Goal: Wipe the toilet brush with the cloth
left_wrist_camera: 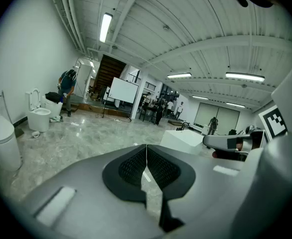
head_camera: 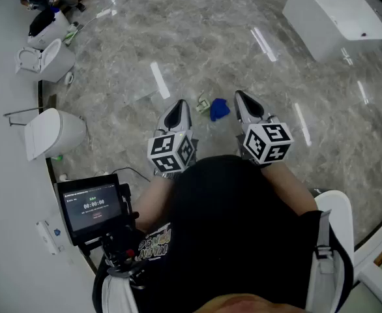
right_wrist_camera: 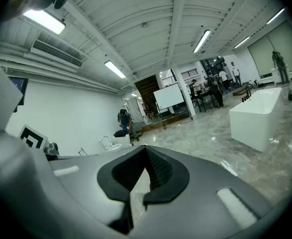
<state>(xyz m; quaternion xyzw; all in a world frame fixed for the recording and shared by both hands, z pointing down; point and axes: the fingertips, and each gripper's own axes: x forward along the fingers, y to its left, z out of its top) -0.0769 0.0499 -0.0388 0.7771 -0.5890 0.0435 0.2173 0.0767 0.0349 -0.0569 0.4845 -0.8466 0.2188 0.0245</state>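
Both pairs of jaws are pressed together on nothing. In the left gripper (left_wrist_camera: 146, 153) and the right gripper (right_wrist_camera: 147, 158), ribbed black pads meet inside smooth grey shells. Only the head view shows the crumpled blue cloth (head_camera: 219, 109), which lies on the glossy veined marble floor (head_camera: 126, 77) just ahead, between both tips. A small pale-green item (head_camera: 202, 103) lies beside it.

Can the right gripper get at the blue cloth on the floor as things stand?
Probably yes: the blue cloth lies on open floor below the right gripper, with nothing between them. Its jaws are shut, though, and must open first.
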